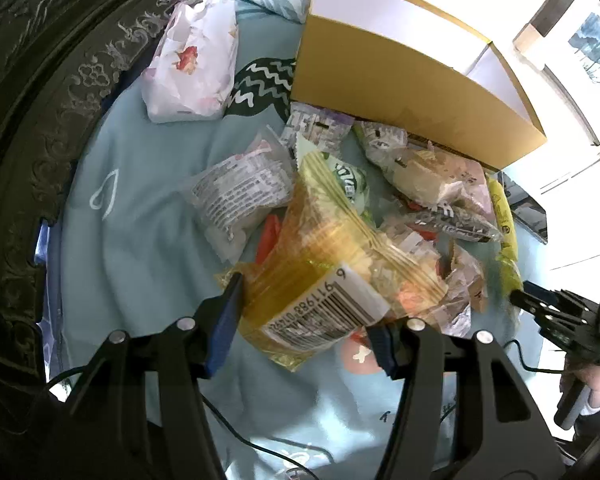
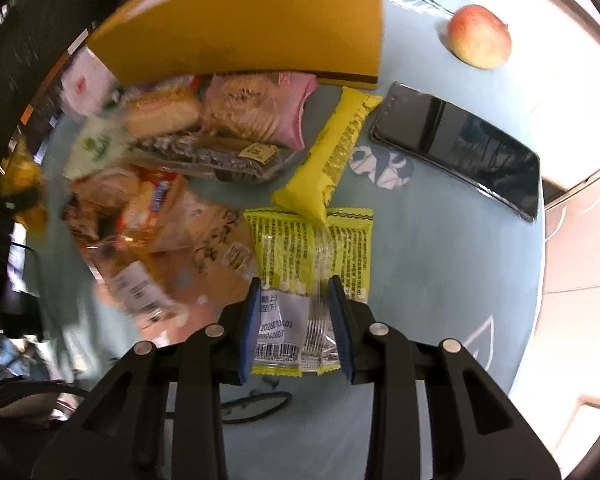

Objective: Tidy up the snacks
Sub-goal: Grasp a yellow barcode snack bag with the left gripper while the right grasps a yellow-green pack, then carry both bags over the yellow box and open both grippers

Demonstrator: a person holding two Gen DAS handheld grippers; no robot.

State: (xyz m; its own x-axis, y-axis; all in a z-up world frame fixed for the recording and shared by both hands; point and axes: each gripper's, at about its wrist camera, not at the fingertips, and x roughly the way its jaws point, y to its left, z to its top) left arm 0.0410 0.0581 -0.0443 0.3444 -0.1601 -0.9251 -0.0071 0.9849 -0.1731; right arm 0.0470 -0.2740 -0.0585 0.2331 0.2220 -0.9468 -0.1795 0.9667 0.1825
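My left gripper (image 1: 304,320) is shut on a clear orange-yellow snack packet (image 1: 320,264) with a barcode label, held over the pile of wrapped snacks (image 1: 432,192). My right gripper (image 2: 296,316) points down at the cloth, its blue pads (image 2: 250,320) pressing both sides of a yellow-green packet (image 2: 300,248) with a clear window. In the left wrist view the right gripper (image 1: 540,304) shows at the right edge. An open yellow cardboard box (image 1: 400,92) (image 2: 260,28) stands behind the pile.
A light blue printed cloth (image 1: 140,240) covers the table. A white floral packet (image 1: 192,64) lies left of the box. A yellow stick packet (image 2: 332,152), a dark phone (image 2: 460,148) and an apple (image 2: 480,36) lie to the right. Dark carved wood (image 1: 40,140) borders the left.
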